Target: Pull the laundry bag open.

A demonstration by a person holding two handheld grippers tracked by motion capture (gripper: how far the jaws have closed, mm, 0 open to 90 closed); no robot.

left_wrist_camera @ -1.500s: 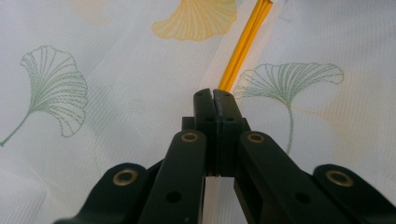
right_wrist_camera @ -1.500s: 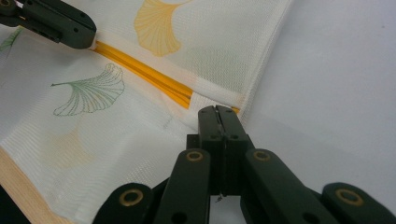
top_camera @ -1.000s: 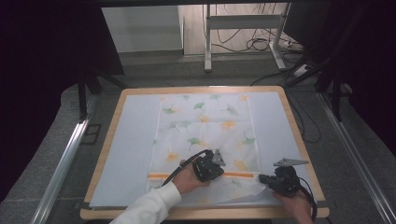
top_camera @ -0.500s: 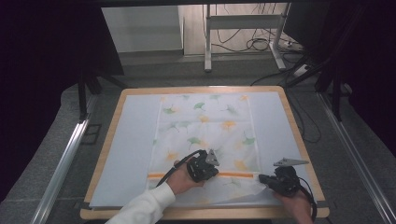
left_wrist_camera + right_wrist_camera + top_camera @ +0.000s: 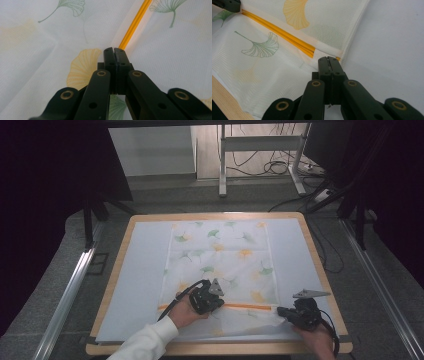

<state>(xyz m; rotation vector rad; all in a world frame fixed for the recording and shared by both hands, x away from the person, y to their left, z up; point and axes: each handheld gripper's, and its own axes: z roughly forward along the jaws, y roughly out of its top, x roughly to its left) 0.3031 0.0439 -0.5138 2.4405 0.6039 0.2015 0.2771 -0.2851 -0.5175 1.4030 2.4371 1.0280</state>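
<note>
Currently, ginkgo-print cloth [image 5: 220,260] spread flat on white mat [image 5: 140,270], near edge folded along orange stripe [image 5: 250,307], left gripper [image 5: 216,304] jaws pressed together at the stripe mid-fold, right gripper [image 5: 280,311] jaws pinched together at the fold's right corner, wooden table [image 5: 112,285] beneath.

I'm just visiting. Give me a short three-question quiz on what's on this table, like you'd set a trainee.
1. True or false: the left gripper's jaws stand wide open.
2. The stripe on the cloth is: A blue, B orange, C black?
3. Fill in: the right gripper sits at the cloth's ____ near the table's front edge.

Key: 1 false, they are shut. 2 B. 3 corner.
</note>
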